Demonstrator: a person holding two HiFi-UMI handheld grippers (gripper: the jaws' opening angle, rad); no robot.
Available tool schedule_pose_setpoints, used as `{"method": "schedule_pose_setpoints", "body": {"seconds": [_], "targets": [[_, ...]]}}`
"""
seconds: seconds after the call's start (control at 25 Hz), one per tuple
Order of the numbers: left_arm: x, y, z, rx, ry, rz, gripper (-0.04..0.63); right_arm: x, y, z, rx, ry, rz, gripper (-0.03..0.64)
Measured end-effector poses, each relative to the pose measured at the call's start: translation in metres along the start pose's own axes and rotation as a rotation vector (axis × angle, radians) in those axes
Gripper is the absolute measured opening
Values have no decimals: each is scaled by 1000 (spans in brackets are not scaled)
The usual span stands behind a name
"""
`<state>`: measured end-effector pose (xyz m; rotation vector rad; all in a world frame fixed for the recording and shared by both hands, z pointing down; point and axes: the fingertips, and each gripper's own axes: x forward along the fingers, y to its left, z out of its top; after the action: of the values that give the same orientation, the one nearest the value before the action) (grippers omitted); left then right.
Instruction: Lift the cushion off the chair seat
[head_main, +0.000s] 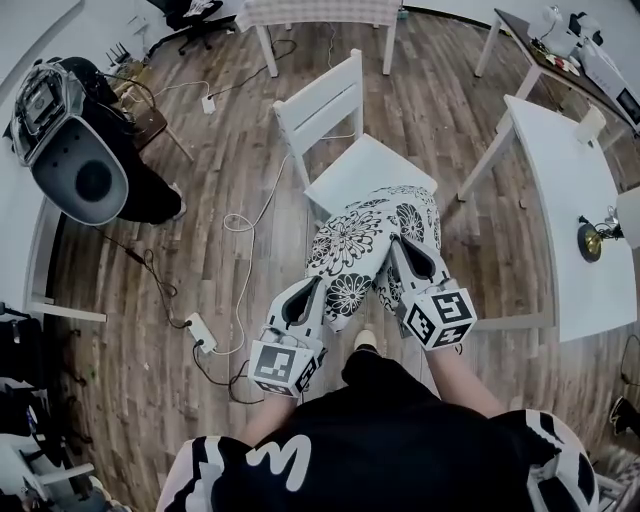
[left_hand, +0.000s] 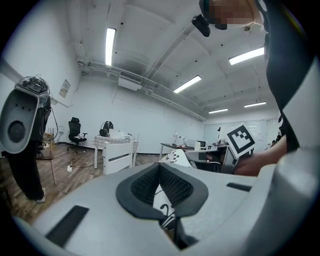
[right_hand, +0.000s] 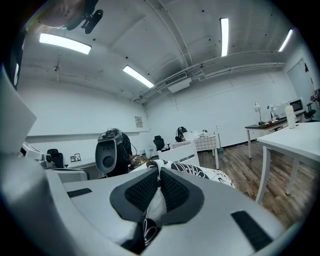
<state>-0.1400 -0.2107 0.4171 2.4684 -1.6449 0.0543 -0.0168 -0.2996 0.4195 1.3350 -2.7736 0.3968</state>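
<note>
Over the near edge of the white chair (head_main: 320, 105), the floral cushion (head_main: 365, 235) is hanging between the two tools. Its far end is lying over or just above the seat (head_main: 365, 165). It is probably clear of the seat, though the head view cannot rule out contact there.

The left gripper (head_main: 318, 288) is clamping the cushion's near left corner, with patterned cloth showing between its closed jaws. The right gripper (head_main: 397, 250) is biting on the near right edge, its jaws almost together and pinching the fabric flat.

The cushion is sagging and creasing along its middle, so it is judged soft, light and limp, and not slippery. Two well-separated holds on the near hem are suiting it best, since a single grip would let it droop.
</note>
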Motion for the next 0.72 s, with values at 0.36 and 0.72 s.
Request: {"method": "schedule_pose_setpoints", "body": {"seconds": [0.36,0.72], "targets": [[-70,-20,-6,21,-8,-16,5,-51,50,-13,2,-27,-16,31],[-168,-40,-28,9,5,-25,5,-121,115,-31,15,-70,-45,31]]}}
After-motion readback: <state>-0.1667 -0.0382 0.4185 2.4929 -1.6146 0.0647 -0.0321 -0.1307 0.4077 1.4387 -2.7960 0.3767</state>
